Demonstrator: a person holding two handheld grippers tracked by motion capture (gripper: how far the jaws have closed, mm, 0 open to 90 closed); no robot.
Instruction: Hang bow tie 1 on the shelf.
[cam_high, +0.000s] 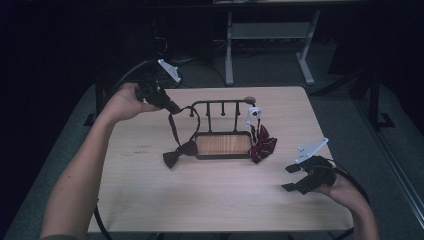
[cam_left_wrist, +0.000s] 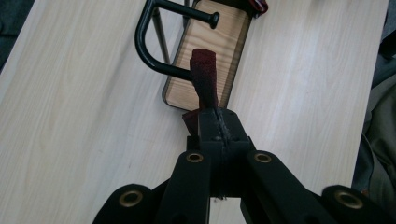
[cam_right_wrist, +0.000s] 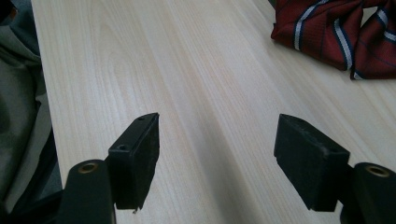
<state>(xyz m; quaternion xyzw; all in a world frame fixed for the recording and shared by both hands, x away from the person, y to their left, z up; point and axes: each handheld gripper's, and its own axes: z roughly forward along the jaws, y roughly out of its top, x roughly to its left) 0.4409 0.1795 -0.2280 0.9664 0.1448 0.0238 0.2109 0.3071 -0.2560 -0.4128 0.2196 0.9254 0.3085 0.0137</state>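
Black rack between dark bow tie, striped tie.

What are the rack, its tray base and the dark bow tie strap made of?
Rack: probably metal rod, matte black, thin and smoothly bent. Tray base: wood or wood-look panel with visible grain. Strap: dark red woven fabric, limp in the left gripper.

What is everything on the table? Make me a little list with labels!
left hand-held gripper: shut on the dark bow tie's strap
dark bow tie: bow rests on the table, left of the rack
rack: black metal, wooden base, mid-table
striped red bow tie: lies at the rack's right end
right hand-held gripper: open, nothing between its jaws
table: light wood
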